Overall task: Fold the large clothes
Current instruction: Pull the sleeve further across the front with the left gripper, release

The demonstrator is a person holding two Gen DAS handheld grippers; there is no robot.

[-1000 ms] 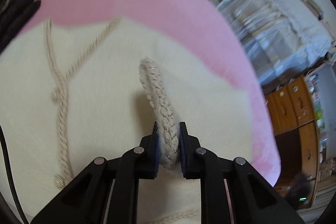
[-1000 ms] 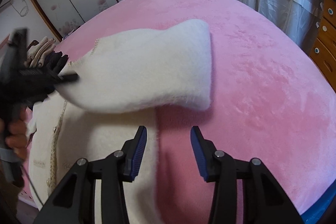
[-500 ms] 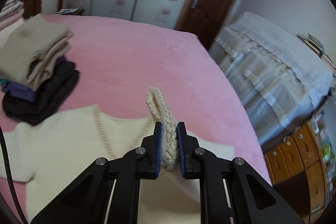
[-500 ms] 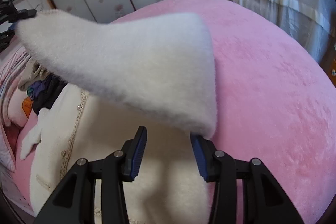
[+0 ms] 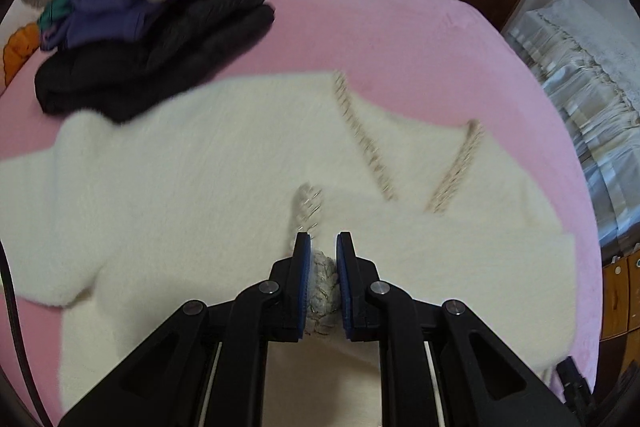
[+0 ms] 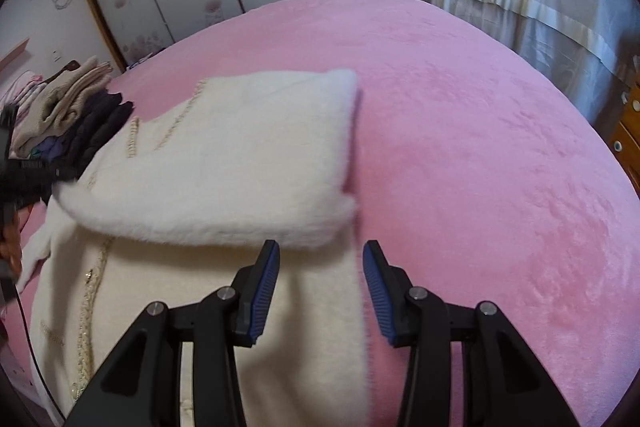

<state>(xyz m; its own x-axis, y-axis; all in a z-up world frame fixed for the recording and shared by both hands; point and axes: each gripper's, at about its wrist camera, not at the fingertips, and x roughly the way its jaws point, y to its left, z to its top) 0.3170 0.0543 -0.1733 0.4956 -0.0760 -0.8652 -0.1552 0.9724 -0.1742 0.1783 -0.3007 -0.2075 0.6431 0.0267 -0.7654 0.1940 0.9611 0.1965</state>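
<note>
Since half a second ago, the sleeve [image 6: 224,163] is carried across the white cardigan [image 5: 200,187] on the pink bed [image 6: 480,147], its braided cuff [image 5: 322,287] clamped in the left gripper [image 5: 323,247]. The right gripper [image 6: 320,259] is held half open, empty. Next, the sleeve is to be laid flat and released.

No writing, label, brand, number or sign can be read anywhere here, in either wrist view.
</note>
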